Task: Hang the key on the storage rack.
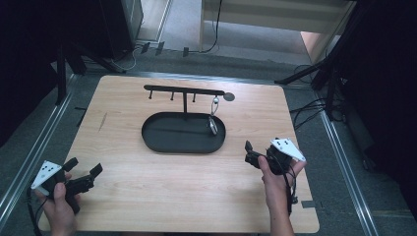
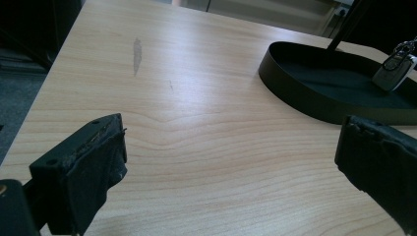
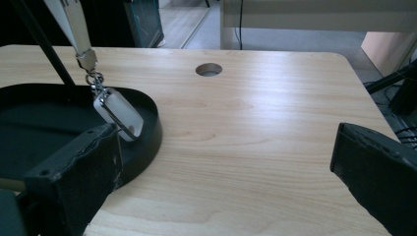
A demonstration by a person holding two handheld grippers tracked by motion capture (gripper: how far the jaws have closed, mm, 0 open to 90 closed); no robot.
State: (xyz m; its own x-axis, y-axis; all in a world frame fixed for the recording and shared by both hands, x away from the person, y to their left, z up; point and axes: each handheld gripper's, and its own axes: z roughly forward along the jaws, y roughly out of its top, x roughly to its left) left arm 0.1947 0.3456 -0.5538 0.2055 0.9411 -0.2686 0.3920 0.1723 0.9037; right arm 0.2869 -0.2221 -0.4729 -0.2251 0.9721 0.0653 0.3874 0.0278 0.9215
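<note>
A black oval tray (image 1: 153, 141) sits mid-table, with a black T-shaped hook stand (image 1: 184, 91) rising from its back. A silver key fob (image 1: 213, 126) hangs on a strap from the stand's right hook, down into the tray. My left gripper (image 1: 84, 167) is at the table's near left corner, open and holding nothing; its view has the tray (image 2: 295, 93) and fob (image 2: 393, 69) far right. My right gripper (image 1: 251, 153) is open just right of the tray, jaws pointing toward it. In its view the fob (image 3: 118, 113) hangs above the tray rim (image 3: 153, 129), ahead of its left jaw.
A round hole (image 1: 229, 97) pierces the table right of the stand's bar. A grey scuff (image 2: 137, 51) marks the wood at left. Black tripod legs and cables (image 1: 314, 105) lie on the floor beyond the right edge. A metal rail (image 1: 34, 147) runs along the left.
</note>
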